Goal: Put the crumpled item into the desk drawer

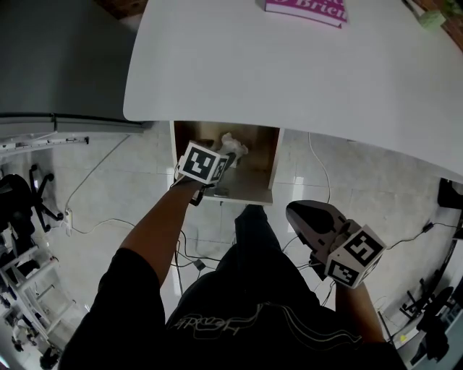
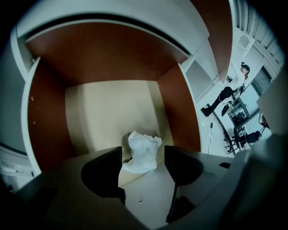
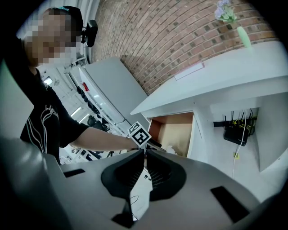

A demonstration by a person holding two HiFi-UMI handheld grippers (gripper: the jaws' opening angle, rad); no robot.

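The desk drawer [image 1: 249, 179] stands pulled open under the white desk [image 1: 289, 72]. A crumpled white item [image 1: 233, 147] lies on the drawer's pale floor [image 2: 108, 112], near the front. My left gripper [image 1: 224, 165] reaches into the drawer and is open. In the left gripper view the crumpled item [image 2: 143, 152] sits loose just beyond and between the spread jaws of the left gripper [image 2: 142, 156], with neither pad pressing on it. My right gripper [image 1: 307, 217] hangs low at the right, away from the drawer. The right gripper [image 3: 145, 155] is shut on nothing.
A pink book [image 1: 307, 9] and a green vase [image 1: 432, 18] lie at the desk's far edge. A grey cabinet [image 1: 58, 58] stands to the left, with an office chair [image 1: 29, 195] below it. Cables trail over the tiled floor [image 1: 116, 195]. A black router [image 3: 236, 130] hangs under the desk.
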